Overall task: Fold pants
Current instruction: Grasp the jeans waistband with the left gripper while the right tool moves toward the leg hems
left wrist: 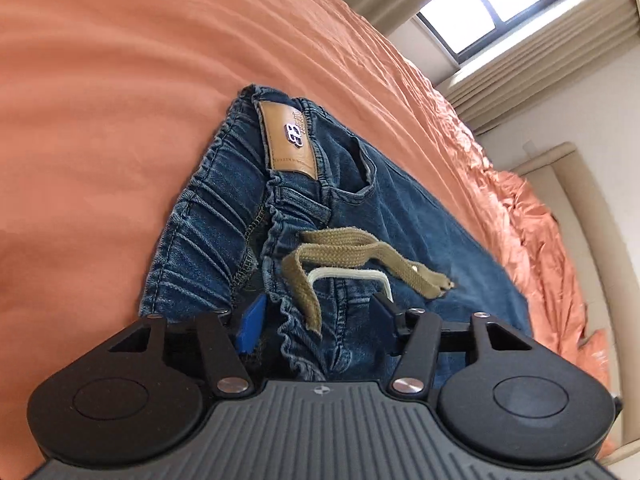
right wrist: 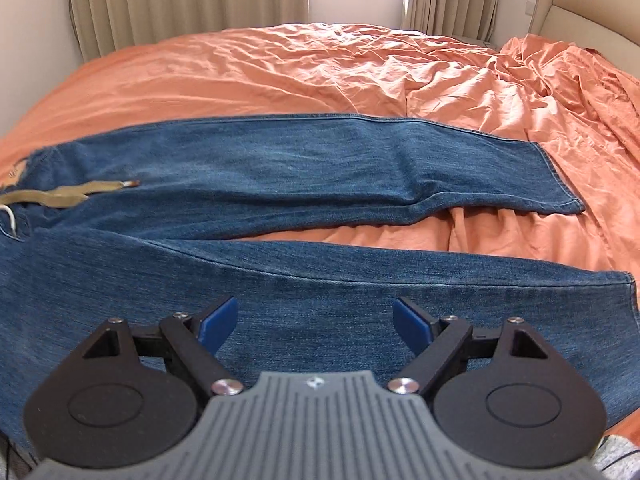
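the pants (right wrist: 280,184) lie flat on the bed (right wrist: 280,68), long axis running across it: waistband (left wrist: 224,216) toward the bed's left edge, both hems toward the crumpled covers at its right, legs slightly parted. the left hand-held gripper (left wrist: 320,320) sits right at the waistband, jaws partly apart and straddling the gathered denim and drawstring (left wrist: 340,248) (whether the pads press yet i cannot tell). the right hand-held gripper (right wrist: 316,322) hangs spread wide and empty over the near leg, short of its hem. judging by this, each hand is nearer its own end, suiting a lengthwise fold.
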A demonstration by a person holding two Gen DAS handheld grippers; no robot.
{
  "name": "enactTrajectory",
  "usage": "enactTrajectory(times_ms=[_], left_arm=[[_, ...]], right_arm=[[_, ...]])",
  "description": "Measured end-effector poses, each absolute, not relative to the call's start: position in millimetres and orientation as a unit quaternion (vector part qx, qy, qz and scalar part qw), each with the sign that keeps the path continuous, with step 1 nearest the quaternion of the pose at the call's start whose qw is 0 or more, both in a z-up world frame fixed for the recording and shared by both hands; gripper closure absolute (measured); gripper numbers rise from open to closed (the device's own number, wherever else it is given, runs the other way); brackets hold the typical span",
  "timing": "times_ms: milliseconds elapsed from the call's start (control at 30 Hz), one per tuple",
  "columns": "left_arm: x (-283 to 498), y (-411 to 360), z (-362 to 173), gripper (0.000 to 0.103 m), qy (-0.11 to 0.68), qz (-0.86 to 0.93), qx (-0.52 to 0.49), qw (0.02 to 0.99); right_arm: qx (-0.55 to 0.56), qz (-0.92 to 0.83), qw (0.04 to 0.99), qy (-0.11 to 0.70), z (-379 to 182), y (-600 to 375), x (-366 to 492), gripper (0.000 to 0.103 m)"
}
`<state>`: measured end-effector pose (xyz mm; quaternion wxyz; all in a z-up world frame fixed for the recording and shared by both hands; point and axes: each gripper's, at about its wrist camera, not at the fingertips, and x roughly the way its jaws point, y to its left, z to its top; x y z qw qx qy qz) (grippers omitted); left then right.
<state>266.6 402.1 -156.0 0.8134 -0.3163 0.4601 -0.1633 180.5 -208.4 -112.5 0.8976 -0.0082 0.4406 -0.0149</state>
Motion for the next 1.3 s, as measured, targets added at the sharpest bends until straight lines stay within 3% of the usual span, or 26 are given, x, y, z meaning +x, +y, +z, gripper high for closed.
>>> enactTrajectory(times_ms=[33, 100, 200, 300, 500, 800, 933, 1067, 1200, 1300], left_arm=[[268, 402, -159, 0.045, 0.463, -0.164, -0.318, 0.811], [270, 399, -161, 0.081, 0.469, -0.149, -0.312, 0.812], [265, 392, -152, 0.092, 0.459, -0.114, -0.297, 0.83], [250, 372, -119, 0.095, 0.425, -0.073, -0.243, 0.869], [223, 360, -59, 0.096, 0.393, -0.008, -0.16, 0.905], [251, 367, -147, 0.093, 0.475, 0.053, -0.139, 0.867], [255, 352, -144, 0.08, 0.493, 0.064, -0.091, 0.863], [247, 337, -113, 0.05, 0.484, 0.092, -0.033, 0.87], [217, 322, -80, 0.05, 0.472, 0.052, 0.01, 0.88], [198, 305, -74, 0.059, 0.488, 0.02, 0.041, 0.872]], right_arm=[[-0.01, -0.019, 0.896, 0.444, -115, -208, 182, 0.022], [-0.012, -0.027, 0.894, 0.447, -118, -209, 183, 0.022], [-0.014, -0.049, 0.892, 0.45, -122, -215, 182, 0.022], [-0.006, -0.066, 0.89, 0.452, -121, -224, 179, 0.022], [0.001, -0.072, 0.901, 0.427, -101, -238, 160, 0.022], [0.003, -0.094, 0.908, 0.409, -70, -277, 131, 0.022], [0.027, -0.108, 0.902, 0.417, -54, -309, 126, 0.022], [0.074, -0.108, 0.888, 0.441, -44, -346, 124, 0.022], [0.131, -0.11, 0.875, 0.453, -26, -389, 118, 0.022], [0.17, -0.121, 0.868, 0.451, -6, -422, 110, 0.022]])
